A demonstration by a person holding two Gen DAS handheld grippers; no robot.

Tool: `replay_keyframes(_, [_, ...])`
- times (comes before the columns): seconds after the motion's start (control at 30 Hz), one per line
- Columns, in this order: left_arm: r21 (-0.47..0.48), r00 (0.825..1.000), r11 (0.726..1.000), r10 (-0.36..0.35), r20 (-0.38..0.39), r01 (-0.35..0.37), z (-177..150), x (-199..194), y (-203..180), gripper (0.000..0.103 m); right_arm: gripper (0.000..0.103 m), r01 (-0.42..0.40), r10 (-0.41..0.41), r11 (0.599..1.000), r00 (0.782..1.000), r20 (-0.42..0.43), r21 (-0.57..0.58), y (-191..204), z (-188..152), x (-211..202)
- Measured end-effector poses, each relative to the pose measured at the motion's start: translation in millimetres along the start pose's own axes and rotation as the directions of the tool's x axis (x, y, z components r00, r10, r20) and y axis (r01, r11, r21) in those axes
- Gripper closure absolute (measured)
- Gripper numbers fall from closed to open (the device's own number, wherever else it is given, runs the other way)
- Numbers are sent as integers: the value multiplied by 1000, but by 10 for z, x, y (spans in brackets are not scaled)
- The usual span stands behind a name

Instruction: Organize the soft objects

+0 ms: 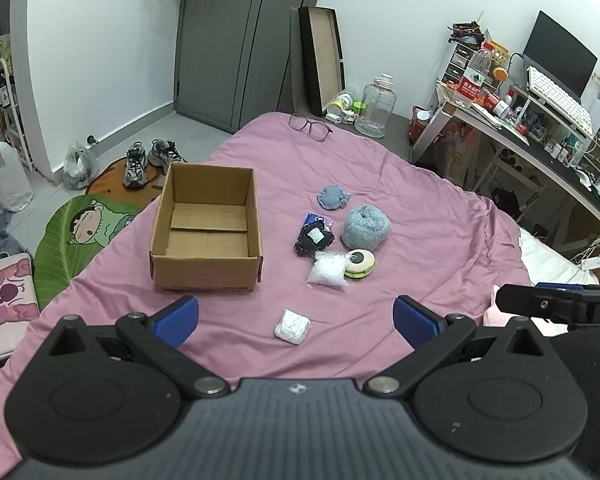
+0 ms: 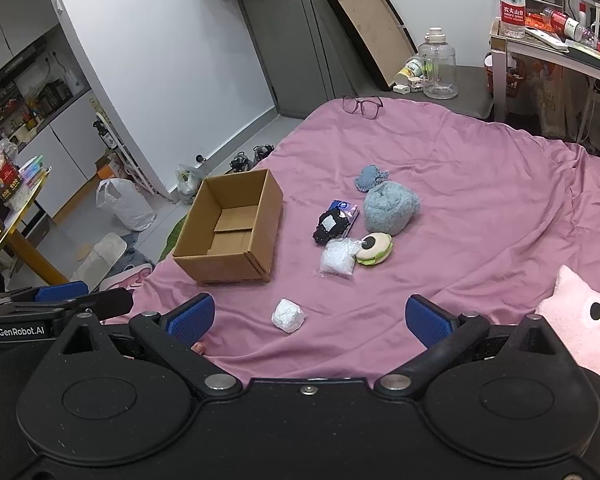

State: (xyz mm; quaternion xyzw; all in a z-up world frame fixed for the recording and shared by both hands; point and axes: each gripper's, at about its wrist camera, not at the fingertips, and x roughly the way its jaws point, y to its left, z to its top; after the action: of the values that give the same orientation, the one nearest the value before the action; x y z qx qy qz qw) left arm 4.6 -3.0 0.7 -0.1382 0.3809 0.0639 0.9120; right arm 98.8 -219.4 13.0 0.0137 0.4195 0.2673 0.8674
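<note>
An open, empty cardboard box (image 1: 206, 229) (image 2: 231, 227) stands on the pink bedsheet (image 1: 420, 208). To its right lie a small blue-grey plush (image 1: 333, 197), a fluffy blue-grey ball (image 1: 366, 227) (image 2: 391, 207), a black pouch with a white label (image 1: 314, 239) (image 2: 332, 226), a clear plastic bag (image 1: 328, 274) (image 2: 338, 261), a round one-eyed green toy (image 1: 360, 263) (image 2: 374, 249) and, nearest, a crumpled white wad (image 1: 293, 326) (image 2: 287, 315). My left gripper (image 1: 296, 322) is open and empty, just short of the wad. My right gripper (image 2: 310, 318) is open and empty too.
Glasses (image 1: 310, 125) lie at the bed's far end. A pink plush pig (image 2: 580, 320) sits at my right. A cluttered desk (image 1: 540, 120) stands to the right. Shoes (image 1: 148, 160), bags and cartoon mats cover the floor on the left. A clear jug (image 1: 376, 106) stands beyond the bed.
</note>
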Motion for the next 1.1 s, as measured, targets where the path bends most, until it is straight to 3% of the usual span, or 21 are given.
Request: replay_keyframes(1.1, [-4,1000,1000,-6,-11,6,-42,52,2,0,0,1,-1,1000,1000,1,-14,-19,-18,34])
